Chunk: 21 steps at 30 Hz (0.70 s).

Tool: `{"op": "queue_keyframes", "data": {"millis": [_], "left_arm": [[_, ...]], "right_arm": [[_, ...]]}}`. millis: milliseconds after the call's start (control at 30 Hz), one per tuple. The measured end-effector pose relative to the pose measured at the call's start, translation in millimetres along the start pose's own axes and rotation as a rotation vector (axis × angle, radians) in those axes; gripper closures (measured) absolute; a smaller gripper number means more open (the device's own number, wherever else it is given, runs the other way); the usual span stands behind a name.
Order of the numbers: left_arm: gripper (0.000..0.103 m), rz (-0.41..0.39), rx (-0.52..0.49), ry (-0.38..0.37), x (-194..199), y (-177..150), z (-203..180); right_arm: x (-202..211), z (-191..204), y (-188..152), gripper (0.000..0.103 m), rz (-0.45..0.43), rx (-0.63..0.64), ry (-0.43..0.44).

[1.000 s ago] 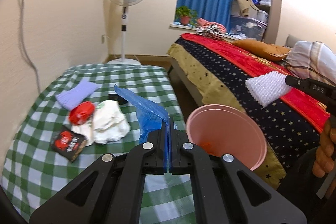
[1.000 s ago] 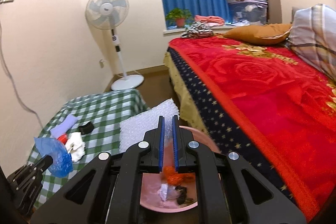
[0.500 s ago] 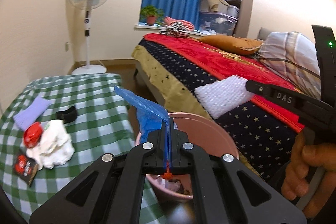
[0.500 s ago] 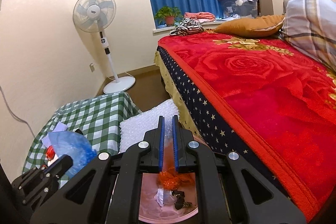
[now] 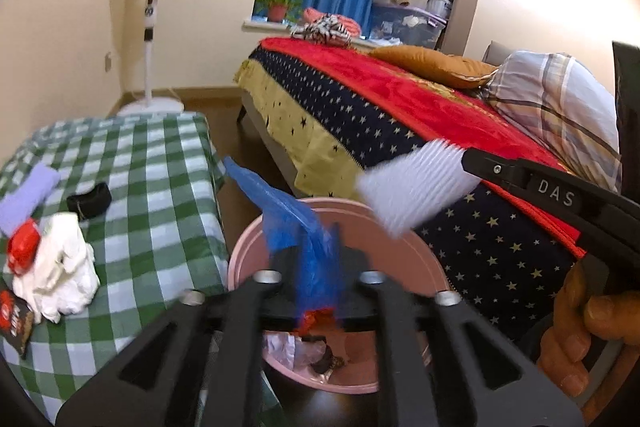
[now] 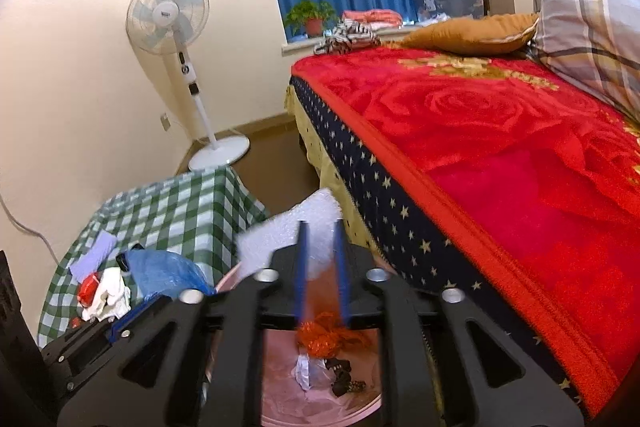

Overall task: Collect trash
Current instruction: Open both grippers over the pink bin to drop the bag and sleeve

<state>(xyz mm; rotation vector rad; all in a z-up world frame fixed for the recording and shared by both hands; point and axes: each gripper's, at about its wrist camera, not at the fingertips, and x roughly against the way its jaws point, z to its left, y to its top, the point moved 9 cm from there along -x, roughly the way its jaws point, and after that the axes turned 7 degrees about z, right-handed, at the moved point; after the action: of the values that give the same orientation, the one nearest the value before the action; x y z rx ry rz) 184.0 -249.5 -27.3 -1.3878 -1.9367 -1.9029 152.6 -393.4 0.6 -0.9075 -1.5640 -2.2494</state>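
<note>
A pink bin (image 5: pixel 404 231) stands on the floor between the checked table and the bed, with orange, white and dark trash inside (image 6: pixel 328 347). My left gripper (image 5: pixel 316 267) hangs over the bin; its jaws stand apart, blurred, with a blue plastic bag (image 5: pixel 288 215) loose between them. My right gripper (image 6: pixel 320 255) is over the bin too, jaws parted, with a white bubble-wrap piece (image 6: pixel 288 227) between them; it also shows in the left wrist view (image 5: pixel 412 183).
The green checked table (image 5: pixel 160 187) carries a white tissue wad (image 5: pixel 60 267), a red item (image 5: pixel 22 251), a lilac cloth (image 5: pixel 28 195), a black object (image 5: pixel 90 201) and a dark wrapper (image 5: pixel 14 319). A bed (image 6: pixel 500 155) is on the right, a fan (image 5: pixel 156 7) behind.
Both grippers moved over the bin. The left jaws, shut on the blue bag before, have spread apart. The right jaws have widened around the bubble wrap.
</note>
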Motion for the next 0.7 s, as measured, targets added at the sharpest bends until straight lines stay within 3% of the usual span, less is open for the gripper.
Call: {"op": "queue_keyframes", "data": {"millis": [300, 700], "left_arm": [[0.081, 0.002, 0.054, 0.037, 17, -11, 23], [0.081, -0.047, 0.084, 0.114, 73, -17, 50]], "right_arm": [[5, 0, -1, 0.057, -0.017, -0.005, 0.005], [23, 28, -13, 0.057, -0.044, 0.053, 0.092]]}}
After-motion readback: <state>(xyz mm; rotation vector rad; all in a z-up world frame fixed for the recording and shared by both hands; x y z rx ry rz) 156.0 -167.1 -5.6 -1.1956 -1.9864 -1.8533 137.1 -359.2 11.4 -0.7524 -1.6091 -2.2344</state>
